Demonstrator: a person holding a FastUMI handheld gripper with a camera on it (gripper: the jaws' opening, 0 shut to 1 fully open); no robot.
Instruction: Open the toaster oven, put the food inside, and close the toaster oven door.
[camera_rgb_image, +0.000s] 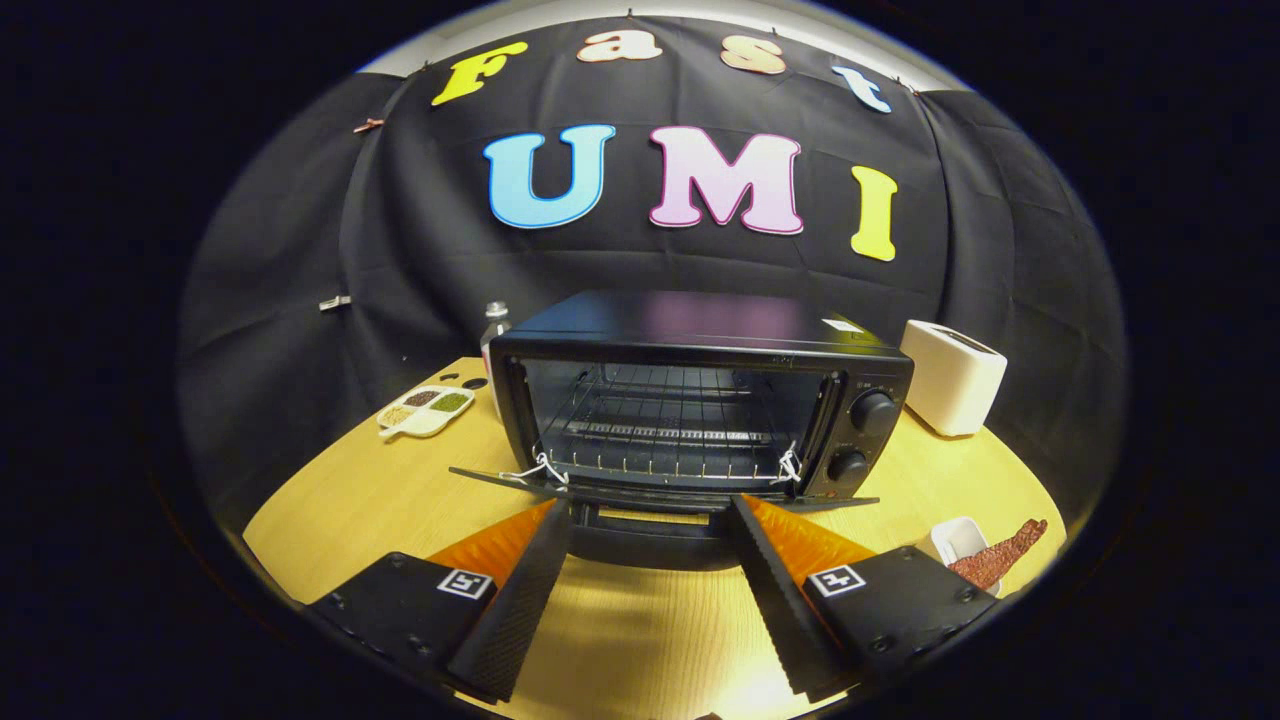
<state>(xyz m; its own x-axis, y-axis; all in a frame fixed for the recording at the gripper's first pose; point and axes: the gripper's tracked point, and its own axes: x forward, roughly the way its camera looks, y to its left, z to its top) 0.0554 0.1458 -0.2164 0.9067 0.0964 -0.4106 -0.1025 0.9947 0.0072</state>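
Observation:
A black toaster oven (700, 340) stands on the wooden table (340, 510), its door (650, 500) swung down flat so the wire rack (660, 435) inside shows. My gripper (650, 505) is open, its fingertips just at the front edge of the lowered door with nothing between them. The door's handle (650, 545) sits between the fingers. A reddish-brown strip of food (1000, 560) lies on a small white dish (955, 538) beside the right finger.
A white toaster (952, 377) stands right of the oven. Left of the oven lie a white divided tray of spices (425, 408) and a small bottle (495, 325) behind it. Bare tabletop stretches under and between the fingers.

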